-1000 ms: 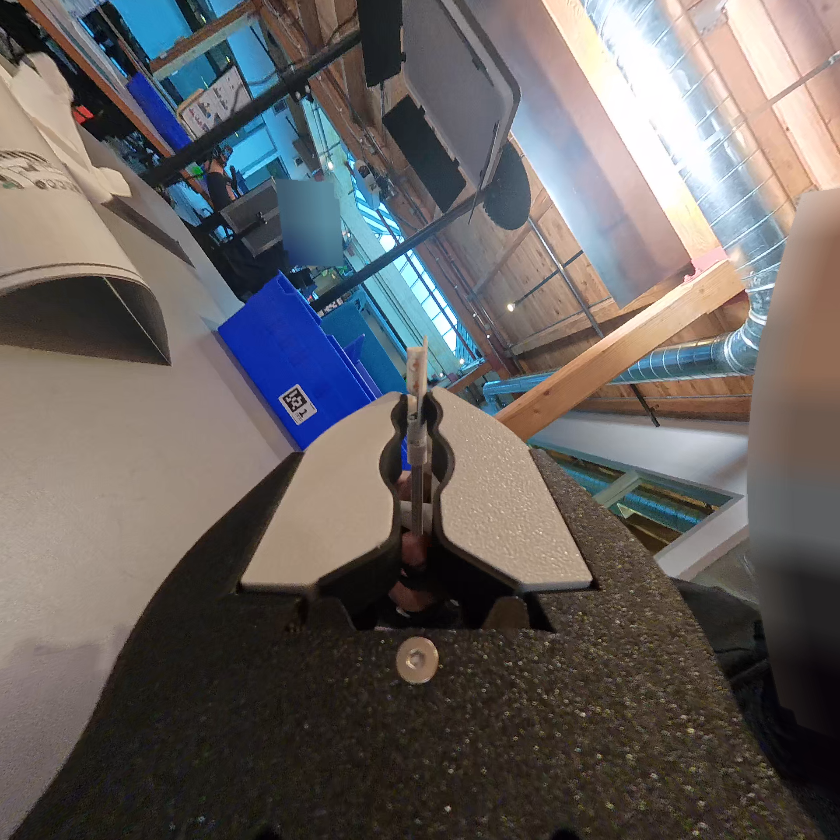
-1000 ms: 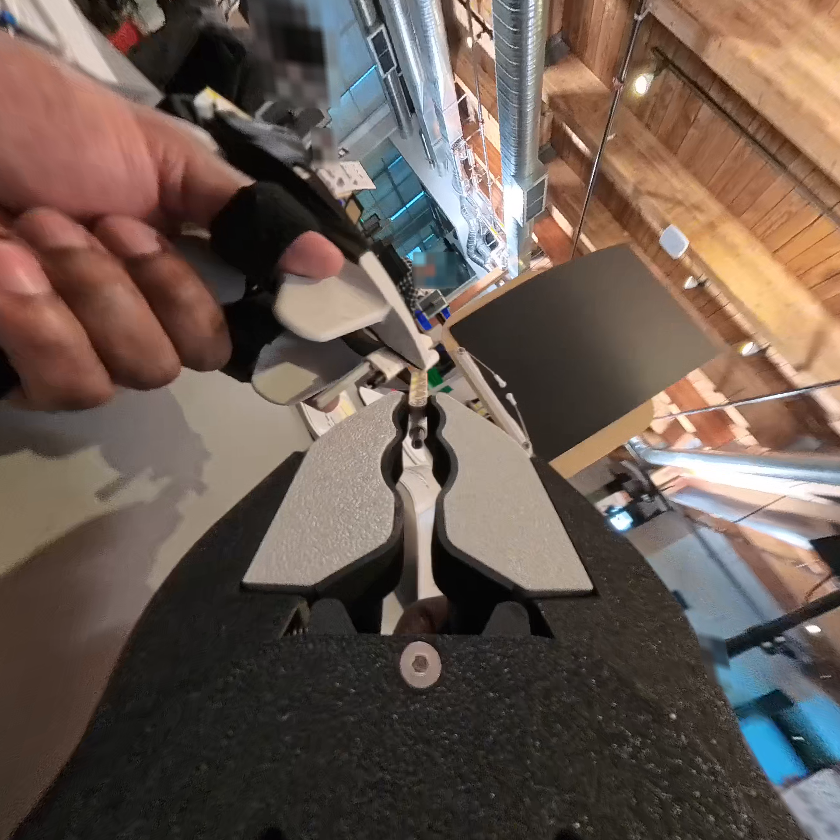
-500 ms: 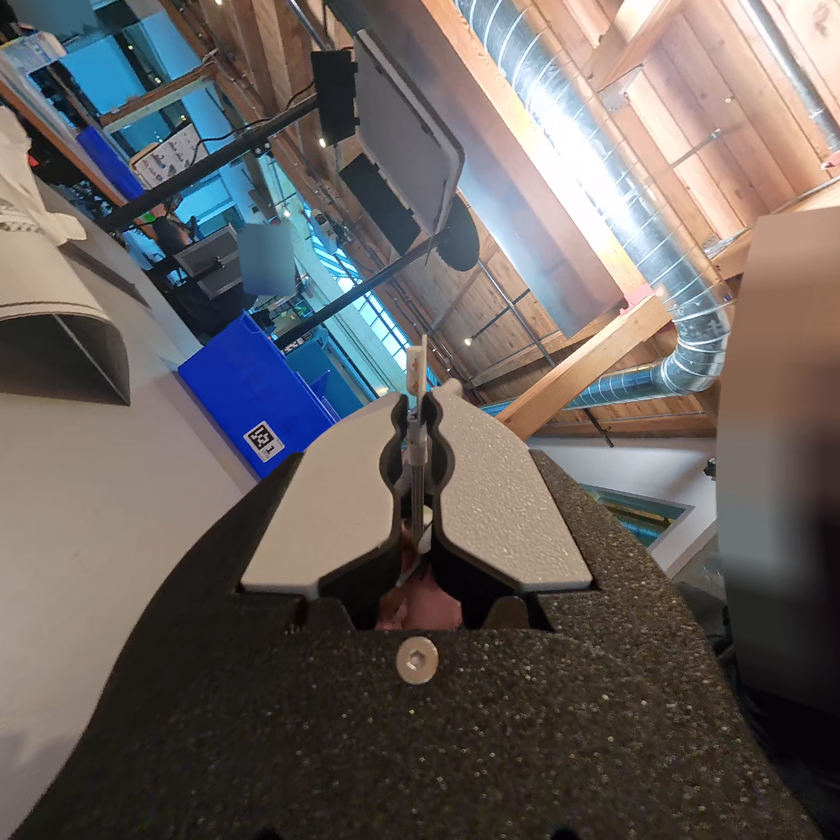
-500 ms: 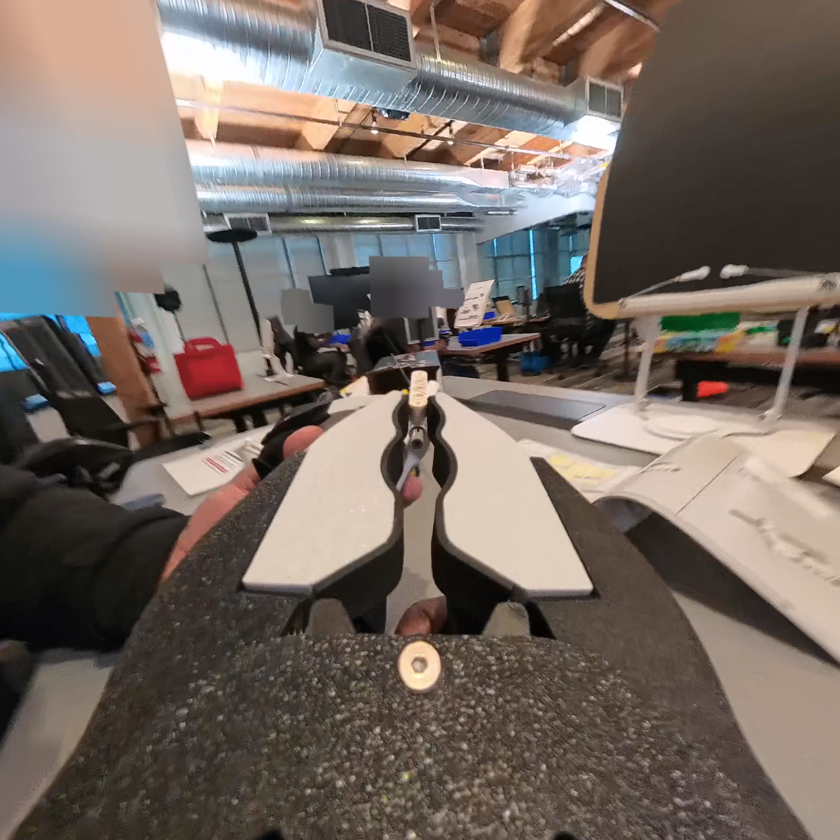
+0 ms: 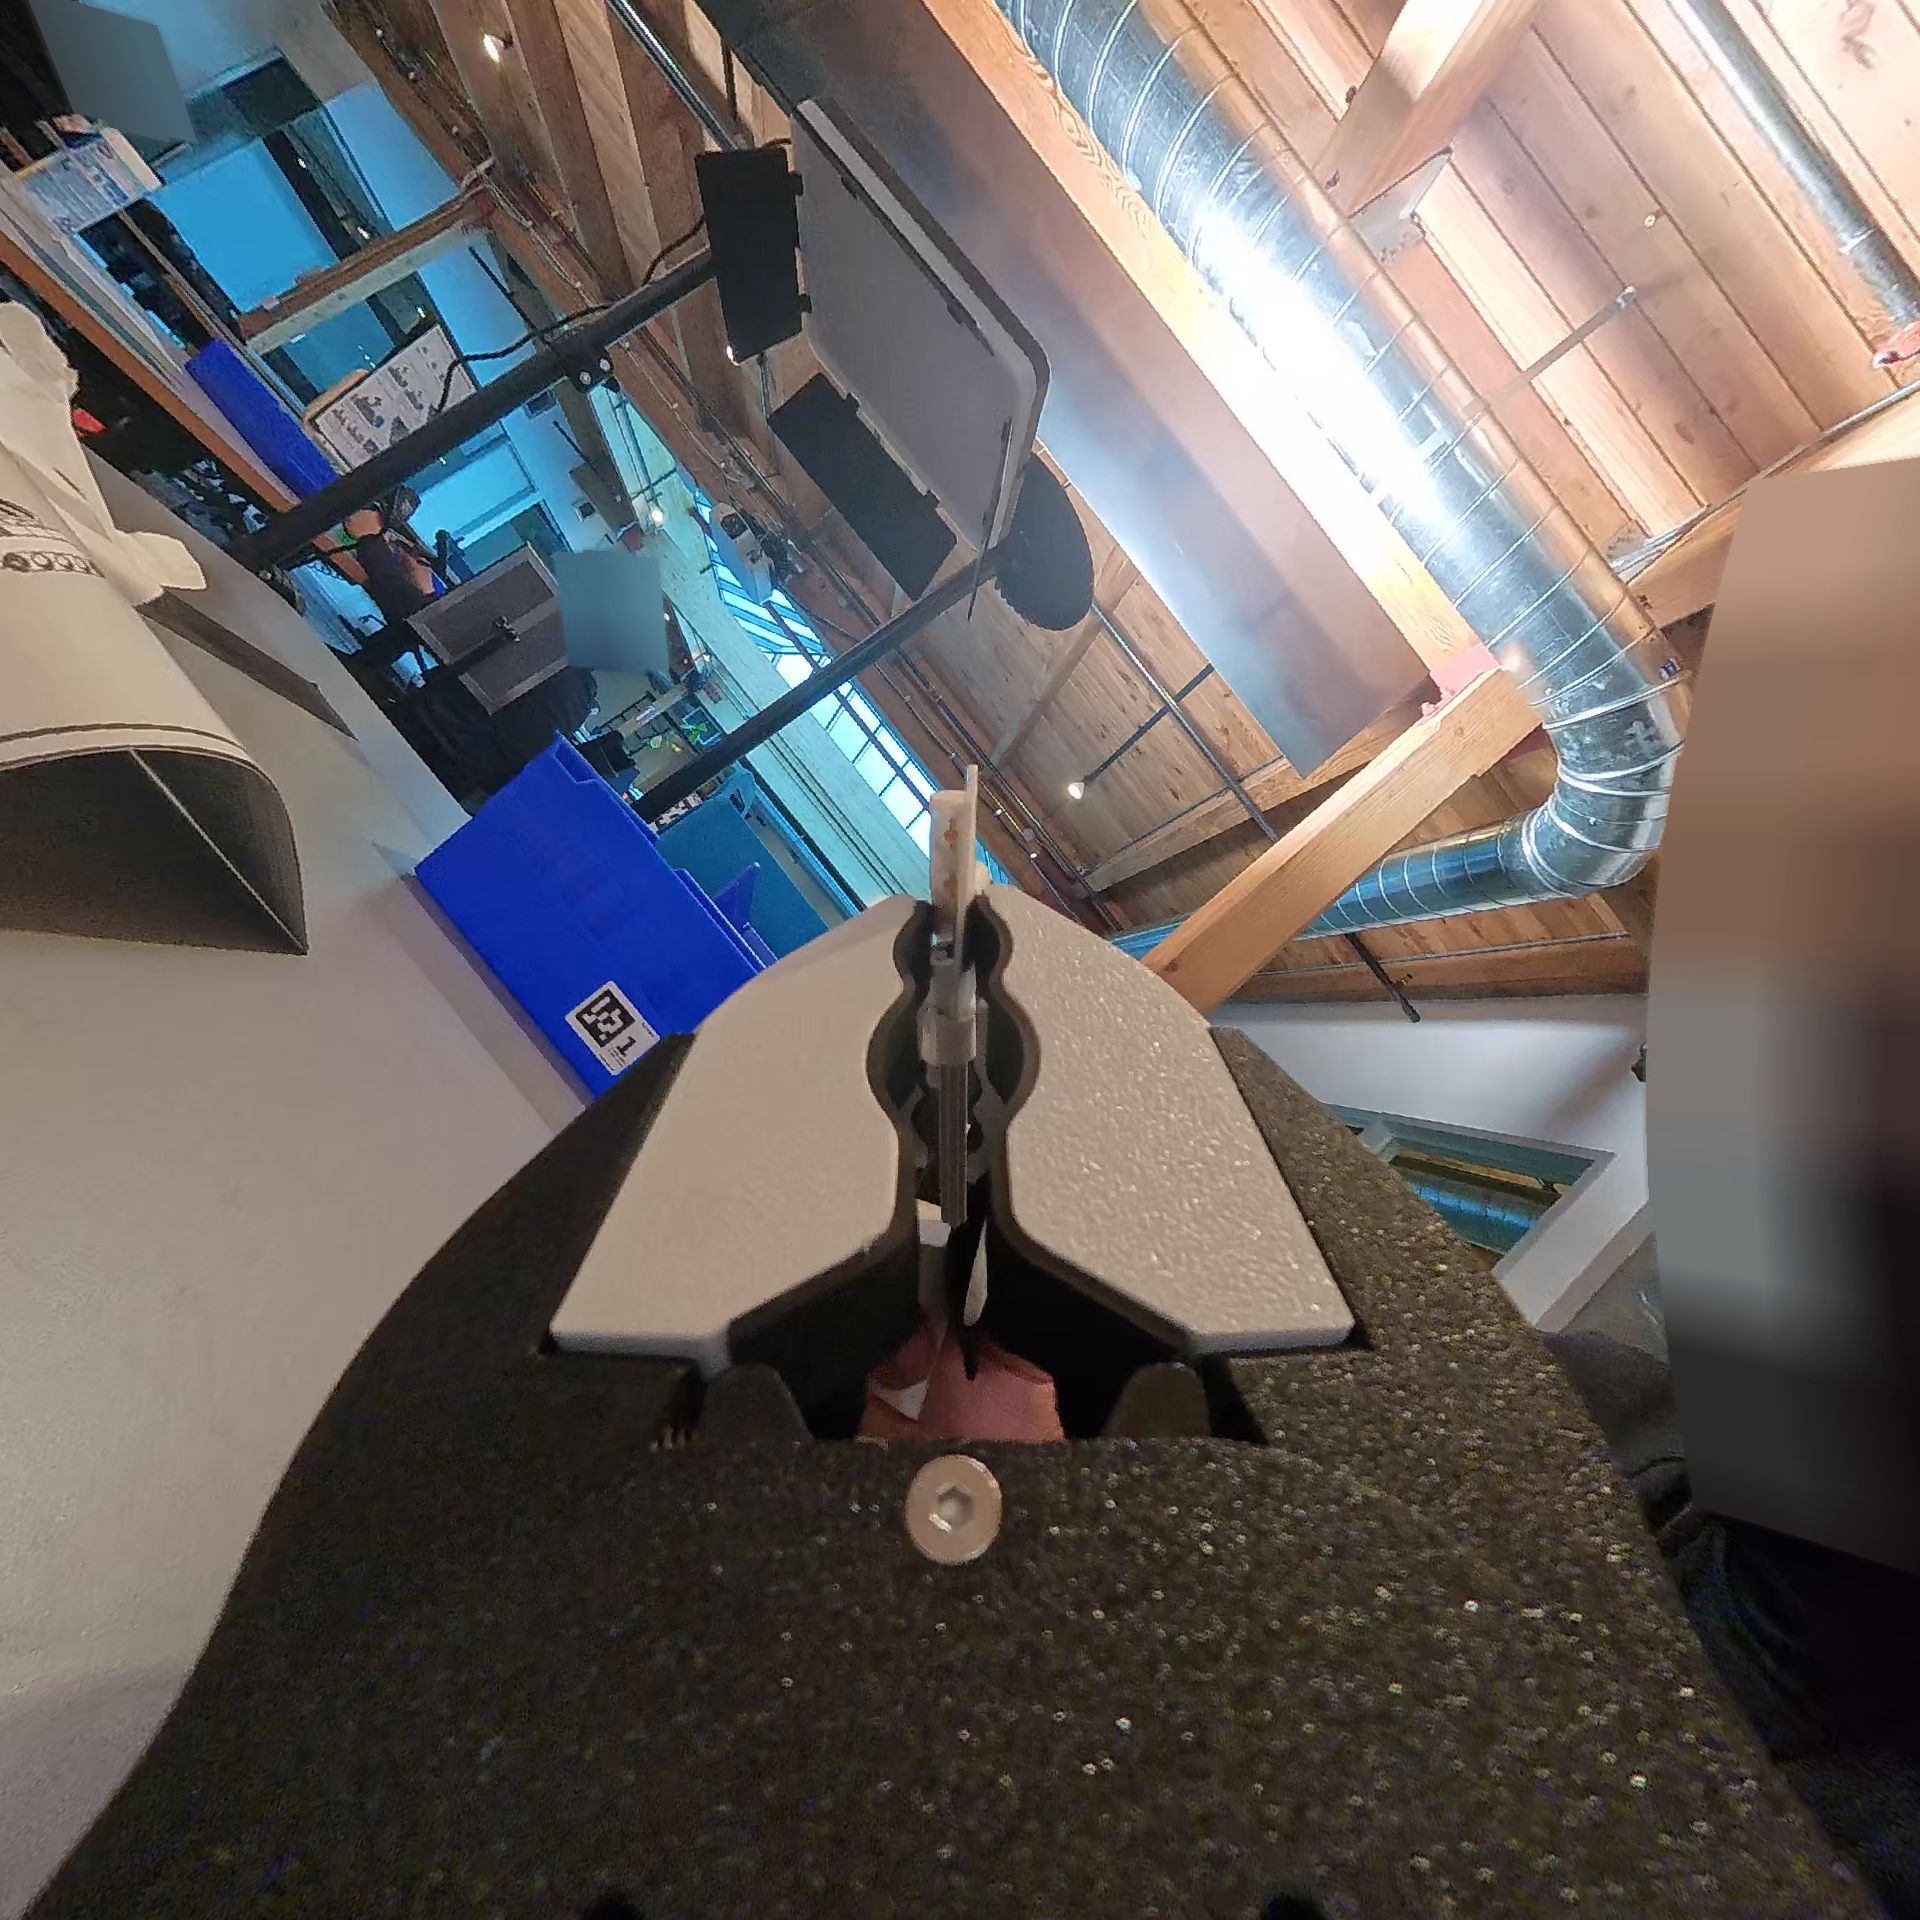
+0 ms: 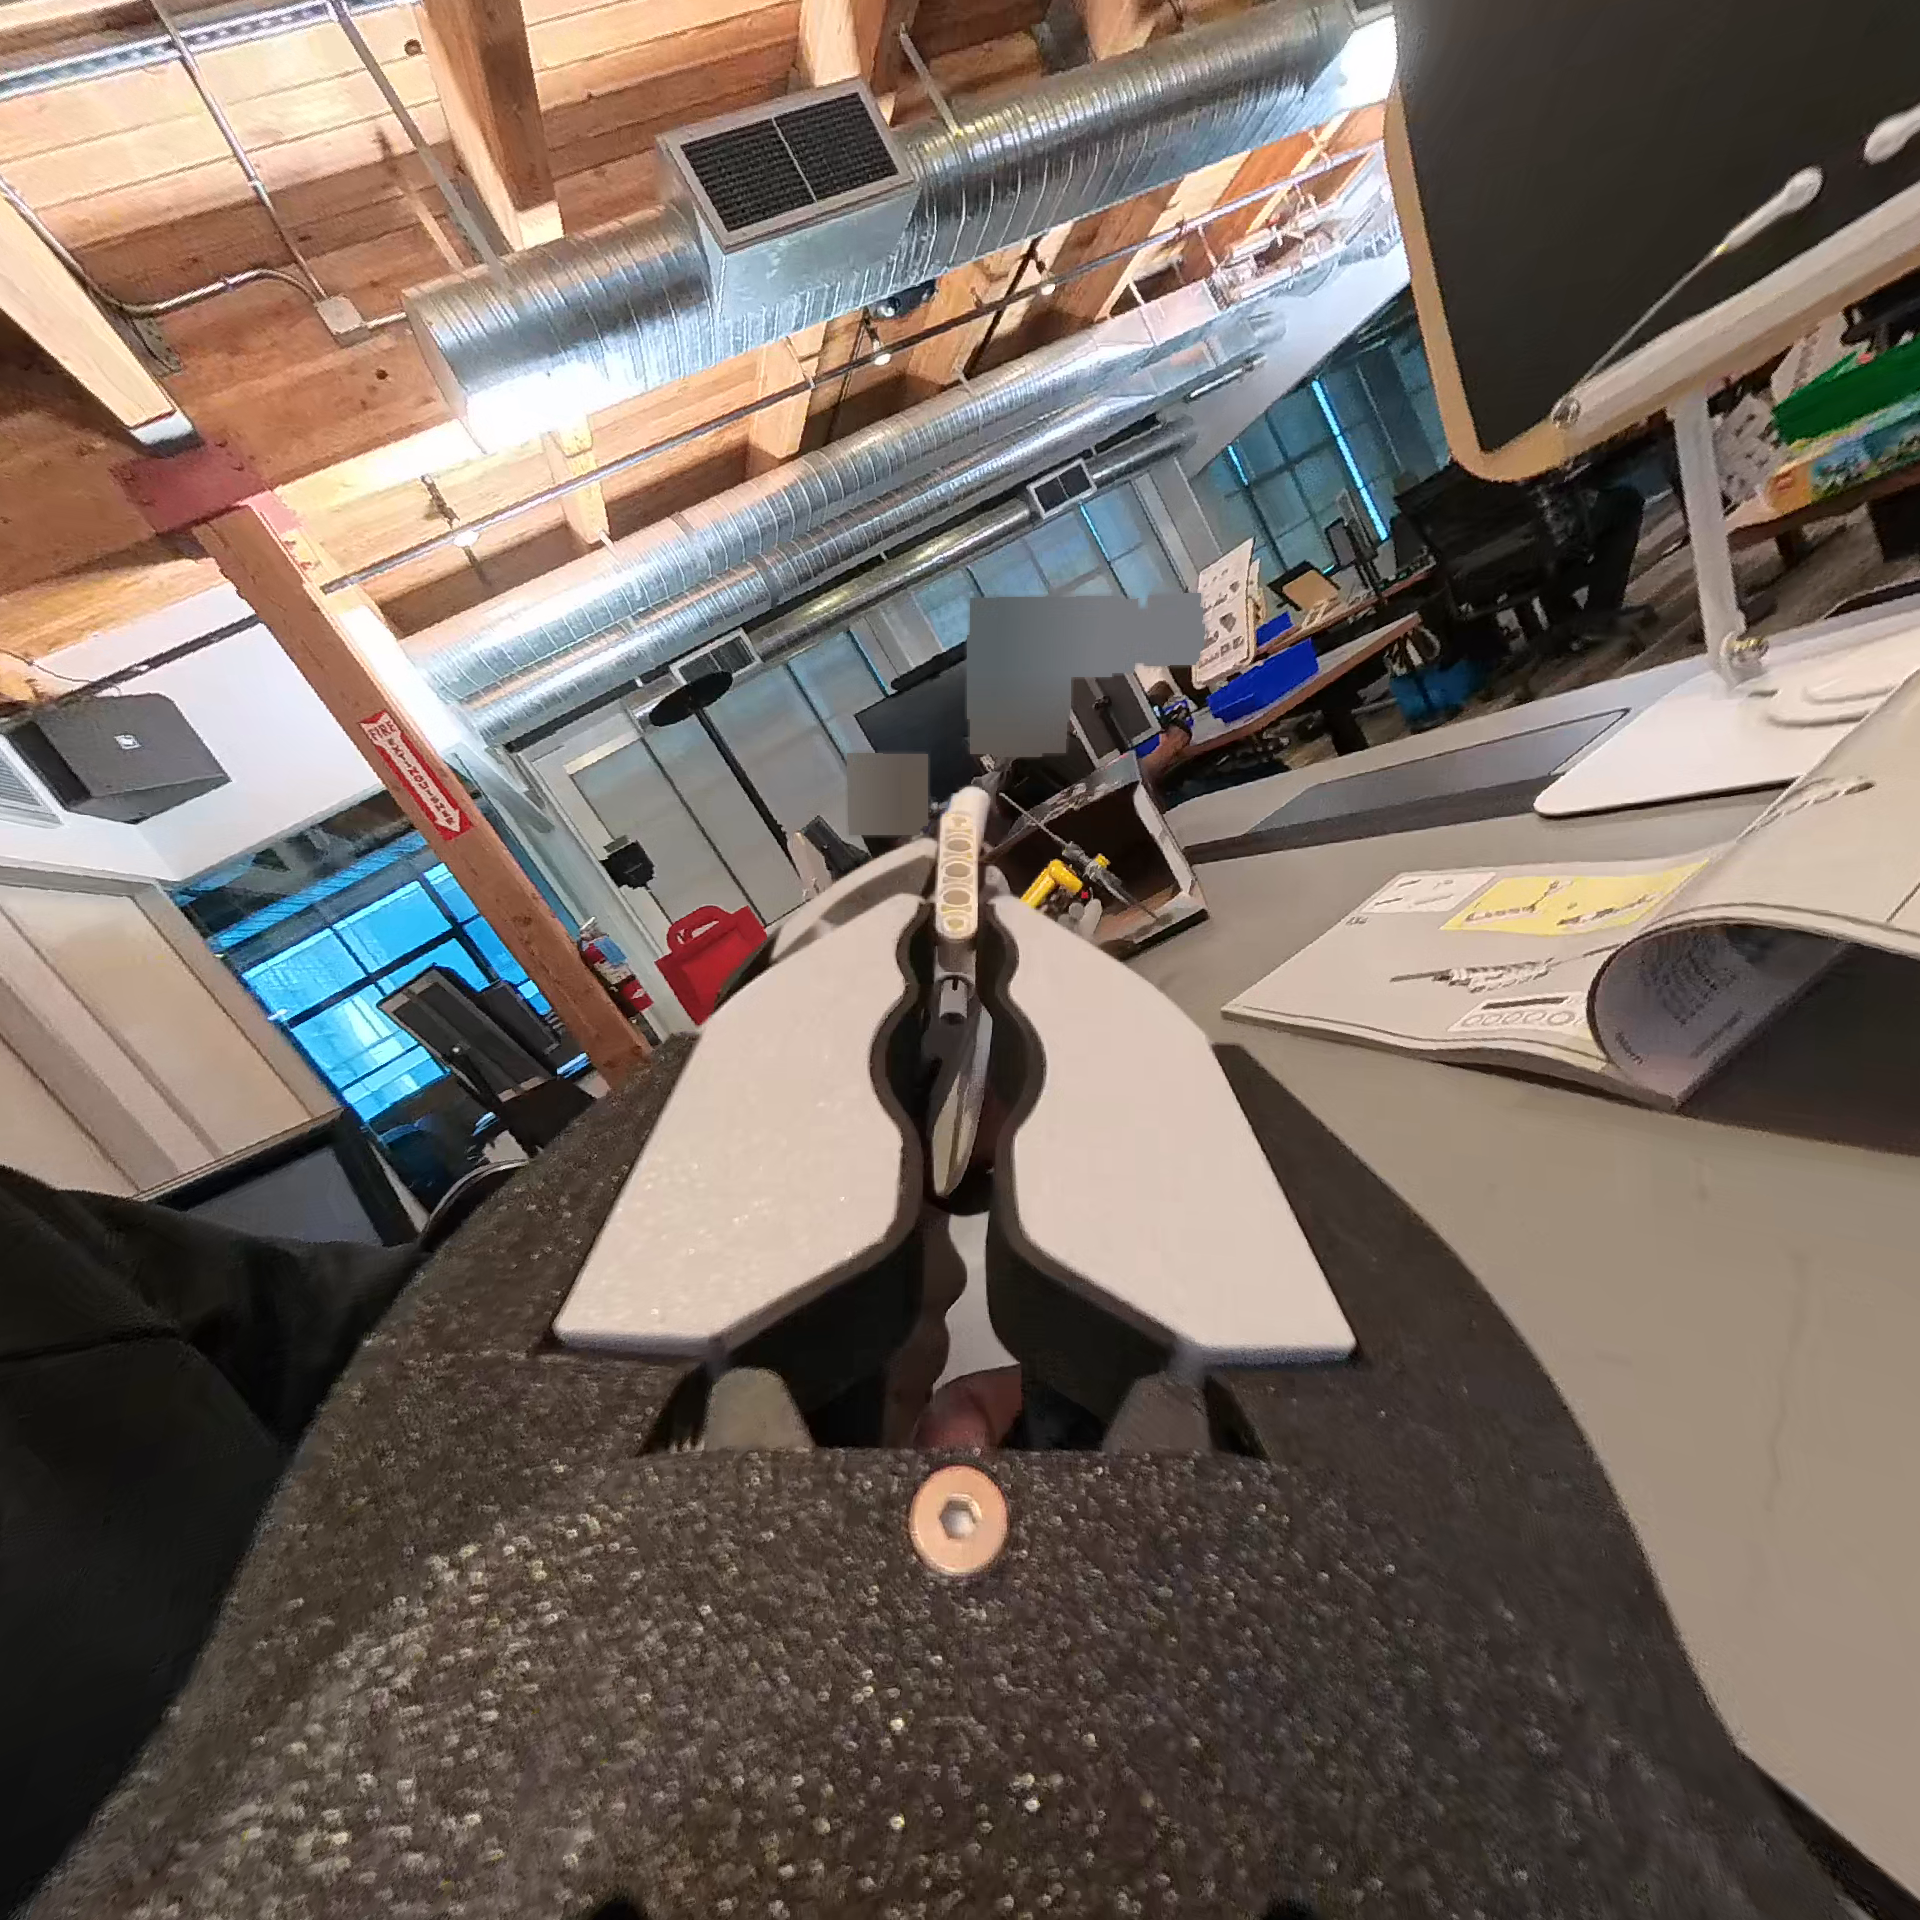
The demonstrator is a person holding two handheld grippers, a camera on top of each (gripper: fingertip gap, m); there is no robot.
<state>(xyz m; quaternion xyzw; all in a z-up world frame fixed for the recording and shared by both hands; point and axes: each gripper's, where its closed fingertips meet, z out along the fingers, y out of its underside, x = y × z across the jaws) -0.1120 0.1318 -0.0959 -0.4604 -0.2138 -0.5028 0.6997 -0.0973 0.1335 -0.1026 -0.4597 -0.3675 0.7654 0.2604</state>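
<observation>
Surface: a grey matte tabletop carrying an open, curled instruction booklet with a yellow panel, a white monitor stand foot and a dark open-fronted box of small yellow and grey parts. Blue plastic bins, one with a square code label, sit at the table's far edge.

Room: open workshop with a timber plank ceiling, silver spiral ducts, a wooden post and glazed partitions.

Item: a slim white plastic beam with a row of round holes, joined to a grey pin and a dark thin rod.

Right gripper: clenched on that beam, which juts past the tips.

Left gripper: clamped on a similar white holed beam seen edge-on, raised towards the ceiling.
</observation>
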